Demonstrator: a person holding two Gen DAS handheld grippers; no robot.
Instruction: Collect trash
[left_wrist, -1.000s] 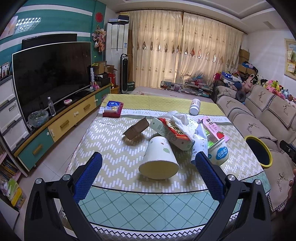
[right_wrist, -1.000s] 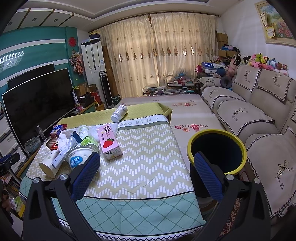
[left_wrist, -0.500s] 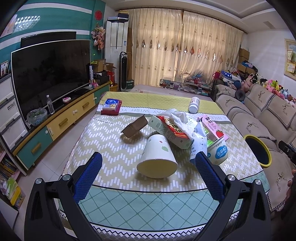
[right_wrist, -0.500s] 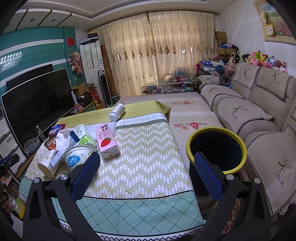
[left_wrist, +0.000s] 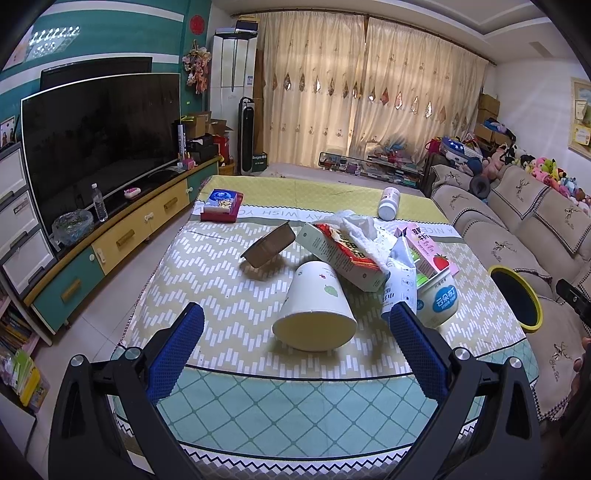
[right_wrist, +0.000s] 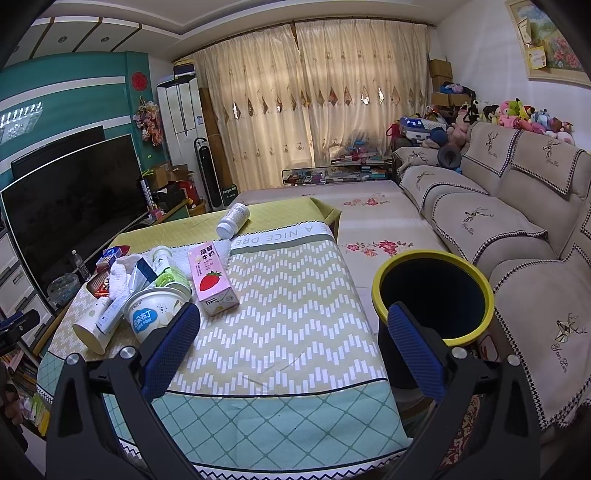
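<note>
A pile of trash lies on the cloth-covered table (left_wrist: 221, 280). A white paper cup (left_wrist: 314, 310) lies on its side, straight ahead of my open left gripper (left_wrist: 295, 317). Behind it are a red-and-white carton (left_wrist: 340, 254), a crumpled tissue (left_wrist: 358, 229), a brown cardboard piece (left_wrist: 269, 249), a pink strawberry milk box (right_wrist: 211, 278) and a blue-label pudding tub (right_wrist: 149, 315). A white bottle (right_wrist: 232, 219) lies farther back. A yellow-rimmed dark bin (right_wrist: 432, 295) stands right of the table. My open right gripper (right_wrist: 295, 325) hovers over the table's near right part, empty.
A beige sofa (right_wrist: 517, 229) runs along the right, close behind the bin. A TV (left_wrist: 99, 136) on a low cabinet (left_wrist: 110, 243) lines the left wall. A red-and-blue box (left_wrist: 221, 205) sits at the table's far left corner. Floor shows between table and cabinet.
Both views shift only slightly; the left gripper has eased a little toward the paper cup. Nothing was picked up and both grippers stay open.
</note>
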